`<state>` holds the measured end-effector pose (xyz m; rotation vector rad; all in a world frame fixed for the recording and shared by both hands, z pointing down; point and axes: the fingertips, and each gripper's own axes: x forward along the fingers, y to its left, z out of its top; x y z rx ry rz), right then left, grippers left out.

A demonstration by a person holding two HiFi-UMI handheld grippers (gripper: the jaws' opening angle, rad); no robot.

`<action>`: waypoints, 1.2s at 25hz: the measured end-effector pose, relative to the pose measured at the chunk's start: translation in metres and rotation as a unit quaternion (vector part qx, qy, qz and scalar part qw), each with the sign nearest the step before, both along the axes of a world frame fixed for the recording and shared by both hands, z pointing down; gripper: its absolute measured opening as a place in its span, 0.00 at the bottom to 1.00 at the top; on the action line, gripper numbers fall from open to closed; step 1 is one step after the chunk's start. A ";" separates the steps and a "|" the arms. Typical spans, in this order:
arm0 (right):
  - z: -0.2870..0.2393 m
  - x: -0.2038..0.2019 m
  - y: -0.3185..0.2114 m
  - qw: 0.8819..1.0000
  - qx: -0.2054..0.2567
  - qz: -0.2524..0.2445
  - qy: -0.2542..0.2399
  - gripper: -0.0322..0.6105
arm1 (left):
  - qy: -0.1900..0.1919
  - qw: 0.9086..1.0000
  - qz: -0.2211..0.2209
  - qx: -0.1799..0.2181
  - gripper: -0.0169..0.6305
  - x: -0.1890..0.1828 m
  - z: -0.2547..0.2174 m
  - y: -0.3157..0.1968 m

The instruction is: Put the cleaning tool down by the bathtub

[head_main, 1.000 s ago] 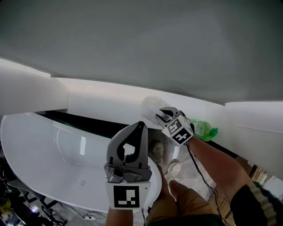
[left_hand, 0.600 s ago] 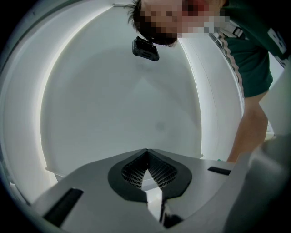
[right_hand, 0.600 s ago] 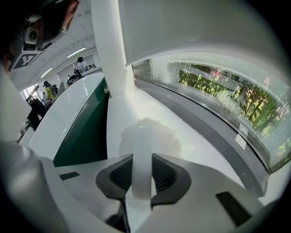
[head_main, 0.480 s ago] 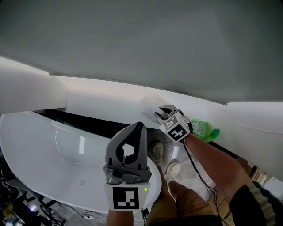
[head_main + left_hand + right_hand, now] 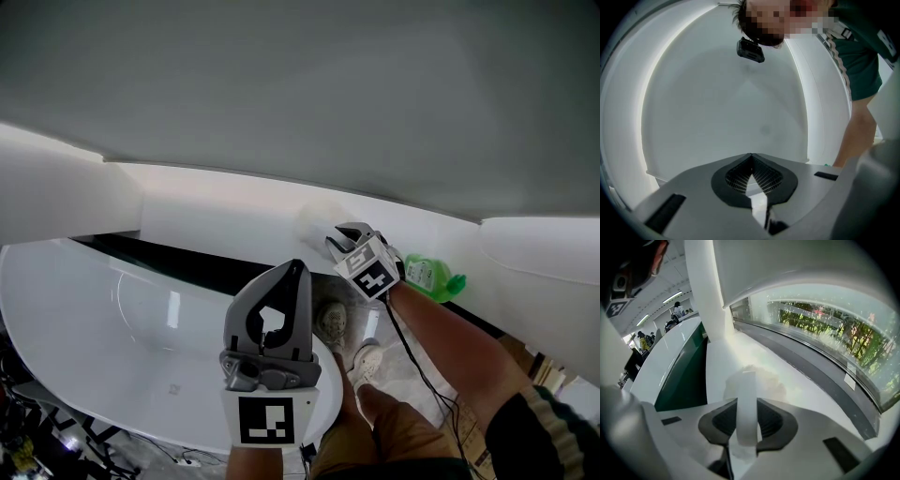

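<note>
The white bathtub [image 5: 84, 319] fills my head view from 7 to 9 o'clock, with a pale ledge [image 5: 234, 225] running behind it toward 2 o'clock. My left gripper [image 5: 298, 267] sits at 6 o'clock over the tub's rim, its jaws closed tip to tip on nothing. My right gripper [image 5: 343, 242] is at 1 o'clock, tipped down at the ledge. Its jaws have just eased open a little, yet both pads press the white handle of the cleaning tool [image 5: 748, 399]. The tool's fluffy white head appears to lie on the ledge at 12 o'clock of the jaws. 1 green bottle [image 5: 433, 277] stands just beside that gripper at 3 o'clock.
</note>
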<state>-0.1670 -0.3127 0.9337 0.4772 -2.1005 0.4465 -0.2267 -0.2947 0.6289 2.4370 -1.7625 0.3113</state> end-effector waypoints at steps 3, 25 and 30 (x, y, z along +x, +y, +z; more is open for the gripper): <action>-0.007 -0.001 -0.003 1.000 0.006 0.007 -0.021 0.28 | -0.001 1.000 0.000 0.000 0.04 0.002 0.000 0.000; -0.066 0.000 -0.007 0.998 0.020 0.005 -0.061 0.31 | -0.005 1.000 0.006 0.019 0.04 0.017 -0.039 -0.003; -0.100 -0.002 0.000 0.997 0.031 -0.011 -0.074 0.31 | -0.005 1.000 0.008 0.023 0.04 0.024 -0.062 0.002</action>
